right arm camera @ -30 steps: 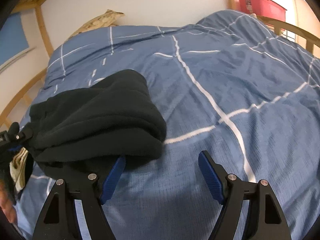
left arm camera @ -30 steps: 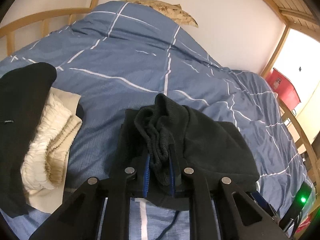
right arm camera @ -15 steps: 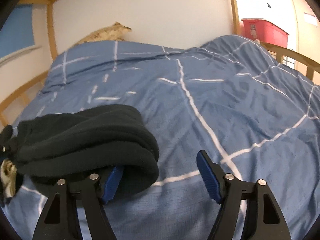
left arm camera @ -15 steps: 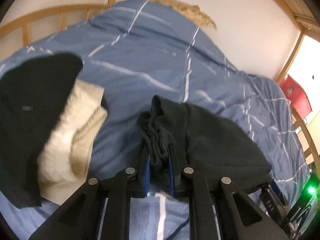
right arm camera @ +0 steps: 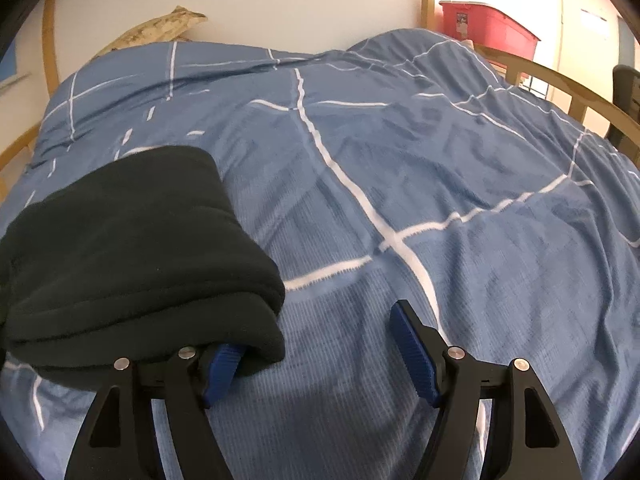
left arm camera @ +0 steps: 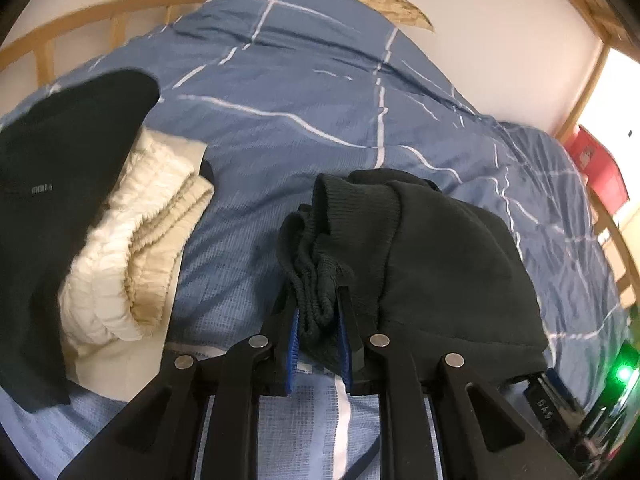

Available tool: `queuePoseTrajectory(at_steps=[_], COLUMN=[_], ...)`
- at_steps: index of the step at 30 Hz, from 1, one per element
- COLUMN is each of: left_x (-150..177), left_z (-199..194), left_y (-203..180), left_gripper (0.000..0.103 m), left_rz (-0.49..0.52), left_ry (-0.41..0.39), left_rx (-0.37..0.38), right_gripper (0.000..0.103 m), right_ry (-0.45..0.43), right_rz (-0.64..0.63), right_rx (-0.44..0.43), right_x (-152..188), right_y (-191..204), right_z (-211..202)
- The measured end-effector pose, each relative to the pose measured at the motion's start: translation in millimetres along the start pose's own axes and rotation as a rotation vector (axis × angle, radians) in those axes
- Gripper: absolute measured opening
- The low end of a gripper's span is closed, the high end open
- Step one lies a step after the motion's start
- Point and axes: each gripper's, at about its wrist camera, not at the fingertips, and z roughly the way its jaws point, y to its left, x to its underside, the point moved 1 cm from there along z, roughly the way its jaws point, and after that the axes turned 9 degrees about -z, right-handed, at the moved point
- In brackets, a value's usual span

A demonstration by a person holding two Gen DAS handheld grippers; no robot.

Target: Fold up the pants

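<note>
The left tongs (left arm camera: 318,330) have dipped lower toward the blue bed cover with white lines (left arm camera: 280,128) than a second ago. The pile of other clothes now looks bigger and closer on their left side. Their jaws are opening a little right now, but the bunched stretchy waistband of the folded black fleece pants (left arm camera: 432,256) is between the blue pads and still touches them.

The pants lie on the bed just in front of the left tongs and spread off to their right. In the right wrist view the same pants (right arm camera: 132,256) sit in front and to the left of the right tongs (right arm camera: 316,350). They now sit lower and nearer than before.

The right tongs are spread wide, about as they were. Their left finger is tucked under the edge of the pants, and only bed cover lies between the two fingers.

Left of the left tongs lie a cream puffy folded garment (left arm camera: 132,240) and a flat black garment (left arm camera: 60,184).

A red plastic bin (right arm camera: 488,28) stands far ahead of the right tongs, past the bed; I cannot tell what is inside.
</note>
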Motion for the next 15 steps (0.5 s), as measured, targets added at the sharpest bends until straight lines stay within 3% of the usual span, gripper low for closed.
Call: queuePoseTrajectory(at_steps=[1,2,5,10,15], left_x=[0,1,3,-7,-41], left_z=[-3,-7,-32,-75,-64], left_y=[-1,-2,-5,-14,-25], left_gripper=[0.028,0.041,0.055,0.064,0.064], left_rz=[0.018,0.028,0.051,0.111,0.197], left_ry=[-0.004,-0.011,-0.078,-0.204,-0.174], left_rx=[-0.011,-0.021,-0.03,-0.009,0.023], right_gripper=[0.072,0.074,0.075,0.075,0.075], right_ry=[0.014,0.033,0.059,-0.065,-0.074], right_rz=[-0.009,-0.008,0.005,0.011,-0.02], right_rx=[-0.002,-0.007,-0.014,-0.129,-0.222], right_x=[1,3,7,-3,-57], right_y=[-1,-3,-6,1,6], right_z=[-3,-7,-26,-75,-61])
